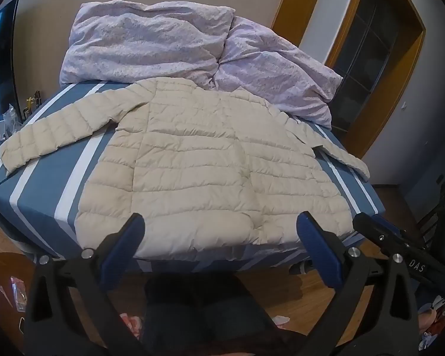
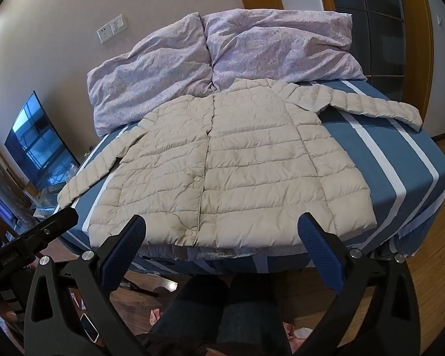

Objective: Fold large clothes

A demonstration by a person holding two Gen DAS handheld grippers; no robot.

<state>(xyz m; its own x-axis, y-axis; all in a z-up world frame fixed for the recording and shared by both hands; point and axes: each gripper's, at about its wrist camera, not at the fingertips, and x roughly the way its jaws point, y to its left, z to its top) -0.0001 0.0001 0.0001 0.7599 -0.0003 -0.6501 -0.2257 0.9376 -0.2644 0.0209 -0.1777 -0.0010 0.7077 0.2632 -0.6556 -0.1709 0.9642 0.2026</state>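
Observation:
A cream quilted puffer jacket [image 1: 198, 160] lies flat, front up, on the blue-and-white striped bed [image 1: 38, 195], sleeves spread out to both sides. It also shows in the right wrist view [image 2: 228, 160], snaps closed down the middle. My left gripper [image 1: 221, 222] is open and empty, held above the jacket's hem at the bed's near edge. My right gripper [image 2: 222, 225] is open and empty, also just short of the hem. The right gripper's body shows in the left wrist view [image 1: 400, 246].
Two lilac pillows [image 1: 151, 38] lie at the head of the bed against the wall. A TV [image 2: 35, 142] stands at the left. A wooden door frame [image 1: 379, 68] is at the right. My legs [image 2: 222, 311] and wood floor are below.

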